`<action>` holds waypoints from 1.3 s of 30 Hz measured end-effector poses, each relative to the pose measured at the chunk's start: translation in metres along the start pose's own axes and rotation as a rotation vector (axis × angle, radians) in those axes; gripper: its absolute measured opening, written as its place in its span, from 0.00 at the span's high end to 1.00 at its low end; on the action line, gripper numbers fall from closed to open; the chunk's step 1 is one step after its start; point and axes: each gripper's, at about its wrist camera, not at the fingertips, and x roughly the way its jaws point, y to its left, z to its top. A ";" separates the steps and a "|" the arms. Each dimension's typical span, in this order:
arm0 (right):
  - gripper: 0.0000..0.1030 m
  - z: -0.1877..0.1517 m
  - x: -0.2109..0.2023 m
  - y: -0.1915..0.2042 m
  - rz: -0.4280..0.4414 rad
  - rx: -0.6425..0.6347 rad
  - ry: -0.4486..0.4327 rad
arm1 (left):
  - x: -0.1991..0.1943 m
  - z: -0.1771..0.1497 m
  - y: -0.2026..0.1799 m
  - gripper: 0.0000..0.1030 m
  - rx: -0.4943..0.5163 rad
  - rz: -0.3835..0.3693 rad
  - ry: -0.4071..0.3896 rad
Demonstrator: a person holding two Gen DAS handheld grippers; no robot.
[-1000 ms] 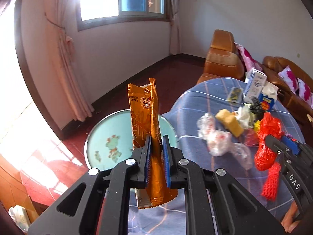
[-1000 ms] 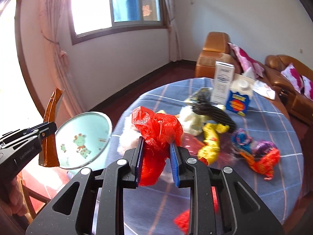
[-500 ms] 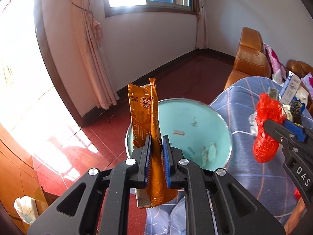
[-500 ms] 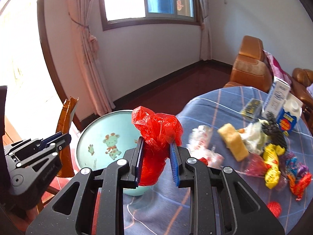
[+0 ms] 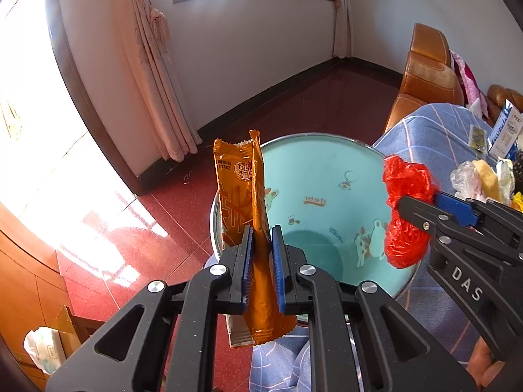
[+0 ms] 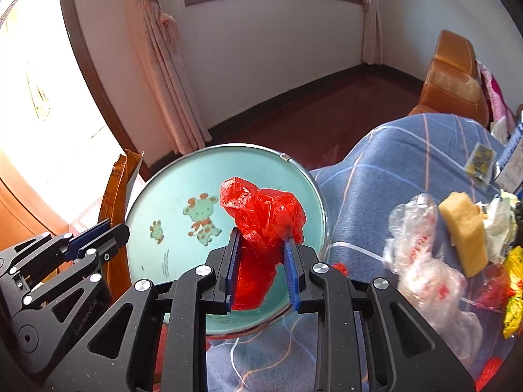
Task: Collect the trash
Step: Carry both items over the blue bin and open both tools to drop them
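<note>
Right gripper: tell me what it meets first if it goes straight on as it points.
Probably the teal basin: the right gripper, shut on the red plastic bag, points into it. Depth is unclear.

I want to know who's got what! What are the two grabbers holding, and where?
Left gripper pinches the orange wrapper near its bottom; right gripper squeezes the red plastic bag mid-bundle.

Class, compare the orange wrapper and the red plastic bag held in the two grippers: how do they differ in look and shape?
The orange wrapper is long, flat and printed, standing upright; the red plastic bag is plain, translucent and crumpled into a lump. The wrapper sits in the left gripper, the bag in the right gripper. Both hang clamped over the turquoise basin.
</note>
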 end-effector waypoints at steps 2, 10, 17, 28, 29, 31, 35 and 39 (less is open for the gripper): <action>0.72 0.001 0.007 -0.002 0.030 0.020 0.016 | 0.004 0.000 0.000 0.89 0.002 0.004 0.009; 0.46 0.006 0.005 -0.013 0.088 0.064 0.013 | 0.013 0.000 -0.002 0.88 0.009 0.008 0.030; 0.47 0.004 -0.029 -0.025 -0.013 0.076 -0.069 | 0.014 0.002 -0.006 0.87 0.012 0.017 0.031; 0.35 -0.018 -0.076 -0.050 -0.083 0.145 -0.157 | 0.003 0.000 -0.016 0.52 0.034 0.052 -0.002; 0.32 -0.020 -0.081 -0.050 -0.089 0.146 -0.170 | 0.000 0.000 -0.018 0.49 0.039 0.060 -0.015; 0.27 -0.022 -0.088 -0.051 -0.097 0.147 -0.189 | -0.007 0.000 -0.021 0.41 0.044 0.067 -0.033; 0.20 -0.027 -0.101 -0.057 -0.116 0.164 -0.205 | -0.024 0.000 -0.027 0.32 0.052 0.077 -0.072; 0.18 -0.033 -0.114 -0.061 -0.160 0.159 -0.227 | -0.037 -0.003 -0.033 0.29 0.063 0.075 -0.091</action>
